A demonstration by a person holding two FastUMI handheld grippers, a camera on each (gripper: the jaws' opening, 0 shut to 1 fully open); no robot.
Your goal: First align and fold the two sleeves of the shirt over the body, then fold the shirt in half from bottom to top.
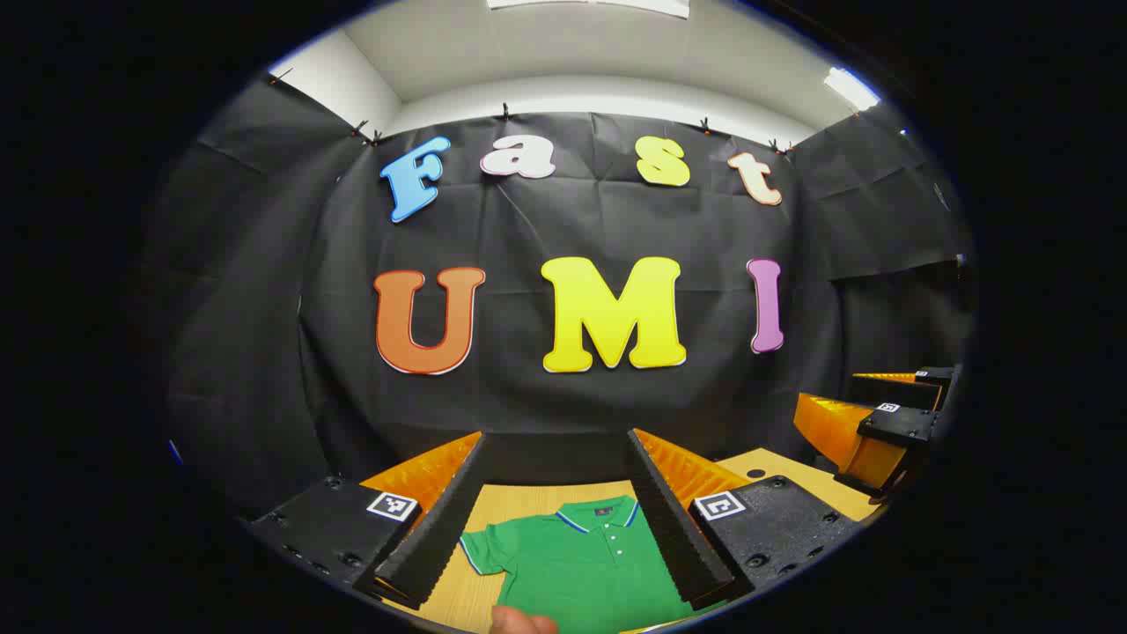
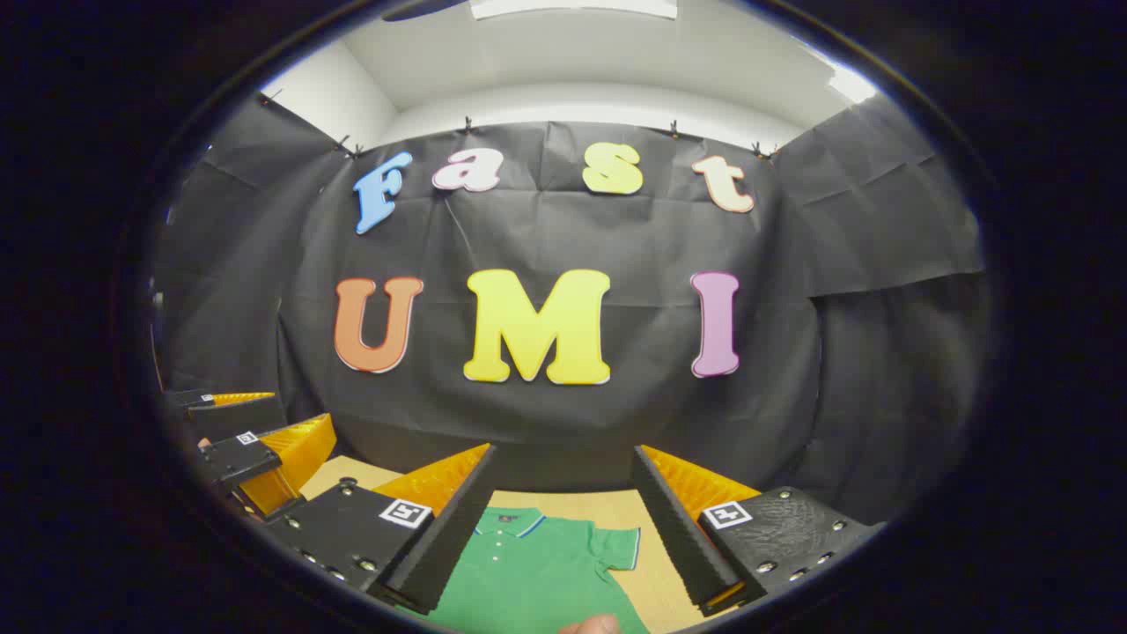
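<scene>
A green polo shirt (image 1: 581,563) with blue-and-white trim lies flat on a wooden table (image 1: 515,504), collar toward the booth wall, short sleeves spread out. My left gripper (image 1: 553,528) hovers above it, open, with nothing between its fingers. In the right gripper view the shirt (image 2: 537,572) shows its right sleeve (image 2: 616,546) lying out to the side. My right gripper (image 2: 563,537) is open above the shirt too, holding nothing. The right gripper (image 1: 880,431) also appears at the far right of the left gripper view, and the left gripper (image 2: 255,453) at the far left of the right gripper view.
The black cloth wall (image 1: 572,387) stands close behind the table's far edge. A fingertip (image 1: 519,623) shows at the bottom of the left gripper view and another fingertip (image 2: 592,625) at the bottom of the right gripper view.
</scene>
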